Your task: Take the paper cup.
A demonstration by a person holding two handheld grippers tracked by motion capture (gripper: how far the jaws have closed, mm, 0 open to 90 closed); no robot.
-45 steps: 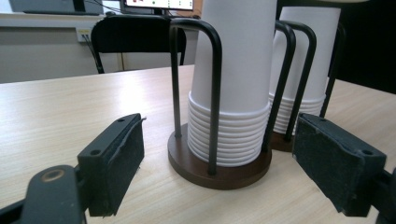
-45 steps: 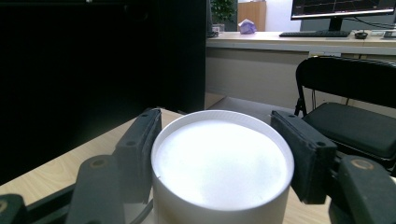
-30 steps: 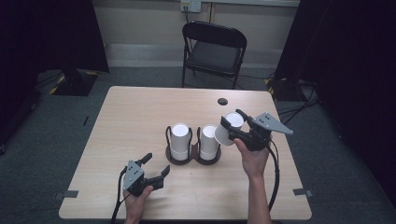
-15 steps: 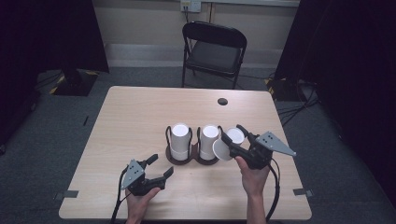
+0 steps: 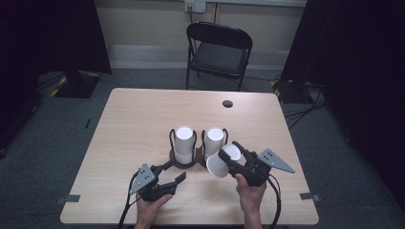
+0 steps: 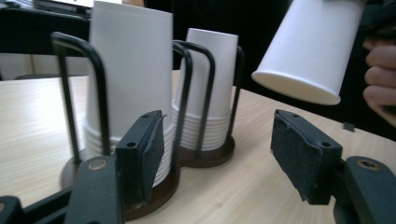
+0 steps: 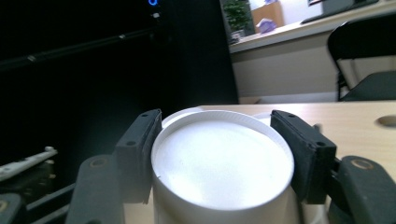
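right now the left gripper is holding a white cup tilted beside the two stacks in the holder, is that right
Not quite: the right gripper holds the white cup, tilted beside the two stacks in the holder. The high view shows this; the left gripper holds nothing, its jaws having just been closing.

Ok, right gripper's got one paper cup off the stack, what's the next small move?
Probably lower the paper cup to the bare table in front of the cup holder and set it down. The right gripper clamps it near its closed end, tilted, rim down and clear of the right-hand stack. The left gripper, jaws just closing with nothing between them, could instead take it.
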